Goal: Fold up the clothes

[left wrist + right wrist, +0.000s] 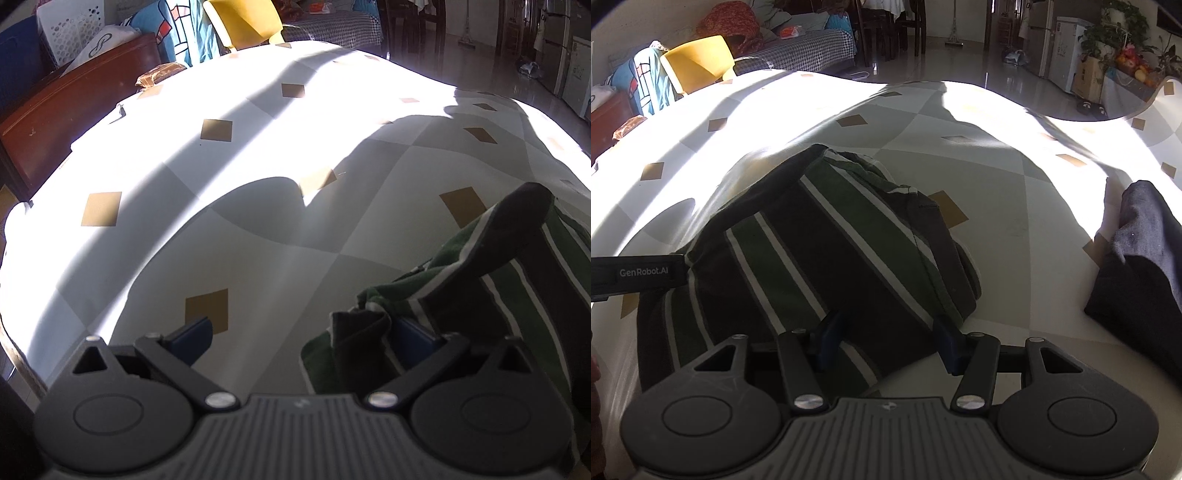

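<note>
A green, black and white striped garment (831,240) lies bunched and partly folded on the checked tablecloth (1015,221). My right gripper (890,343) stands half open astride its near edge. Flat cloth lies between the fingers and the pads do not press it. In the left wrist view the same garment (517,295) fills the lower right, and a corner of it drapes against the right finger (417,339). My left gripper (306,338) is wide open with bare tablecloth between its fingers. Its black body (639,273) reaches in under the garment's left side.
A dark navy cloth (1145,258) lies at the table's right edge. A yellow chair (698,62) and a sofa (805,48) stand beyond the far edge. A brown wooden cabinet (74,110) is at the left. Strong sunlight and shadows cross the tablecloth (258,147).
</note>
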